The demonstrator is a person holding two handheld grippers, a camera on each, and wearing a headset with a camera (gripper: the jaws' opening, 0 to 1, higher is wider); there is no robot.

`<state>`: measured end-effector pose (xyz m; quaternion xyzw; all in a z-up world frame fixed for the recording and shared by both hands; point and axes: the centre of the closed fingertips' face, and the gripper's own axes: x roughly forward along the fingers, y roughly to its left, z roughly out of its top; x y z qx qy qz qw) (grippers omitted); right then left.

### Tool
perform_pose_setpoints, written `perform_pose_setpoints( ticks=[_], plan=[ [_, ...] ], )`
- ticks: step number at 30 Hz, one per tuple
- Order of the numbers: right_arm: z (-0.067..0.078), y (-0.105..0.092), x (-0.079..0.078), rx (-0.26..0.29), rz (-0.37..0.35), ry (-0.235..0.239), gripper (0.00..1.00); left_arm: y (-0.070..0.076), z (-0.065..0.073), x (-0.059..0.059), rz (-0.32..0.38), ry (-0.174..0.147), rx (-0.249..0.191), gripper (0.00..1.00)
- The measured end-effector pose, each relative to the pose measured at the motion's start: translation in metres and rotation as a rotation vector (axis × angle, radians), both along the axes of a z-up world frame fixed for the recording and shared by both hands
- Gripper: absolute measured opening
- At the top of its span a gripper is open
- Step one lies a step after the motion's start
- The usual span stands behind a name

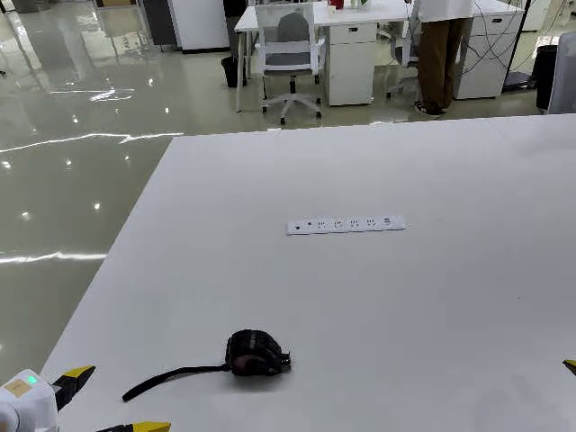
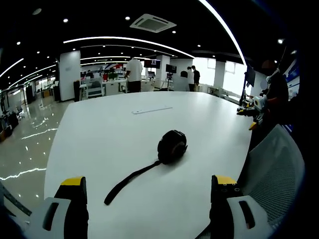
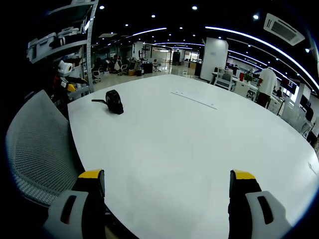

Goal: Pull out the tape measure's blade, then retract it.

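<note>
The tape measure (image 1: 256, 353) is a small, dark, rounded case lying on the white table (image 1: 378, 306), close to the near left corner. A black wrist strap (image 1: 171, 379) trails from it in a loose curve towards the left gripper (image 2: 149, 180). That gripper hangs just off the table's edge with its yellow-tipped fingers spread wide, and the case sits ahead between them, well apart from both. The right gripper (image 3: 167, 174) is far over on the other side of the table. Its fingers are also wide apart, with bare tabletop between them and the tape measure a long way off.

Further up the table lies a flat white power strip (image 1: 346, 224) with a row of sockets, well away from the case. A grey mesh chair back (image 3: 40, 144) stands at the near edge between the two grippers. The tabletop is smooth and matt. The floor (image 1: 72, 135) beyond is glossy and mirrors the ceiling lights. At the white desks across the room there is a wheeled office chair (image 1: 290, 54), and a person (image 1: 441, 45) stands beside it.
</note>
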<state>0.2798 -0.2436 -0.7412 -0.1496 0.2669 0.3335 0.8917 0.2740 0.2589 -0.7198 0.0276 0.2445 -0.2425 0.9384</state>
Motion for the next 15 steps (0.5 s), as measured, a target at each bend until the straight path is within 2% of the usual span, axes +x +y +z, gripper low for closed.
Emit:
perform_pose_setpoints(
  ticks=[7,10,15],
  plan=[
    [-0.002,-0.001,-0.004,0.002,-0.01,0.003,1.0,0.002,-0.004,0.001,0.008,0.007,-0.006,1.0],
    [-0.005,-0.007,-0.008,0.0,-0.021,0.008,1.0,0.002,-0.002,0.001,0.008,-0.012,-0.001,1.0],
    [-0.004,-0.01,-0.01,0.001,-0.03,0.009,1.0,0.004,-0.001,0.004,0.021,-0.019,-0.004,1.0]
  ],
)
